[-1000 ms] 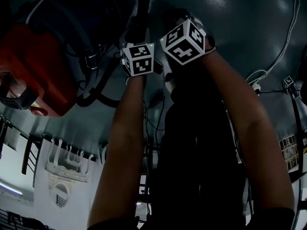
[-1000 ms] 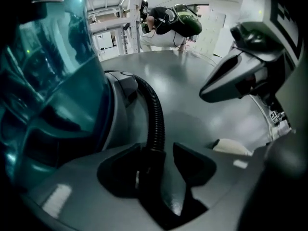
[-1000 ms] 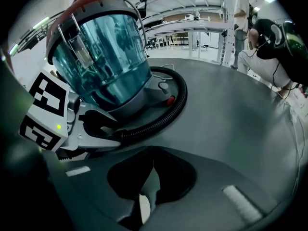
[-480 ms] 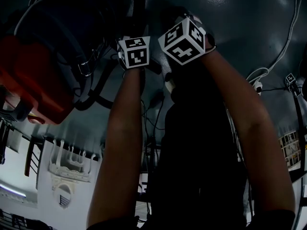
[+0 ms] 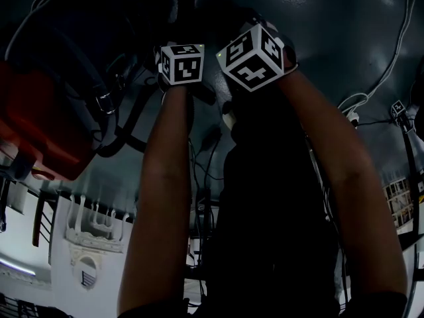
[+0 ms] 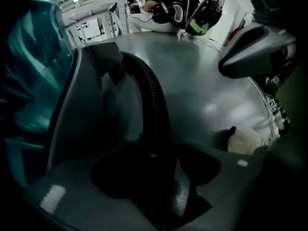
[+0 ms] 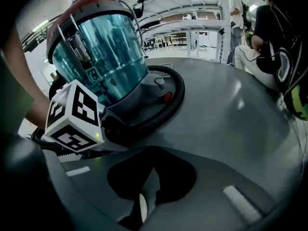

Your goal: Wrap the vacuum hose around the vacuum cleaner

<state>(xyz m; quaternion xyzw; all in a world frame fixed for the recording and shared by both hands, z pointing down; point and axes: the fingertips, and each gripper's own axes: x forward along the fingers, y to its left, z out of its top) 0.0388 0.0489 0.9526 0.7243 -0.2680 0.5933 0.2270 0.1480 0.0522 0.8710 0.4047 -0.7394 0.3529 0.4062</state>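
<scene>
The vacuum cleaner (image 7: 101, 52) has a clear blue canister, a red lid and a grey base (image 6: 82, 109); in the head view its red part (image 5: 40, 124) shows at the left. Its black ribbed hose (image 7: 168, 107) curls round the base. In the left gripper view the hose (image 6: 155, 100) runs from between my jaws up to the base. My left gripper (image 6: 156, 174) has just been opening; the hose lies between its spread jaws, unpressed. Its marker cube (image 7: 73, 115) sits beside the base. My right gripper (image 7: 147, 196) hovers shut and empty over the grey floor next to it.
A seated person with a backpack (image 7: 274, 37) is at the far right, with white shelving (image 7: 192, 13) behind the vacuum. A white cable (image 5: 391, 58) trails over the grey floor (image 7: 231, 109). The right gripper's body (image 6: 255, 52) hangs at the upper right of the left gripper view.
In the head view the left gripper's cube has shifted up and a little left towards the vacuum and has turned. The right gripper's cube has stayed put.
</scene>
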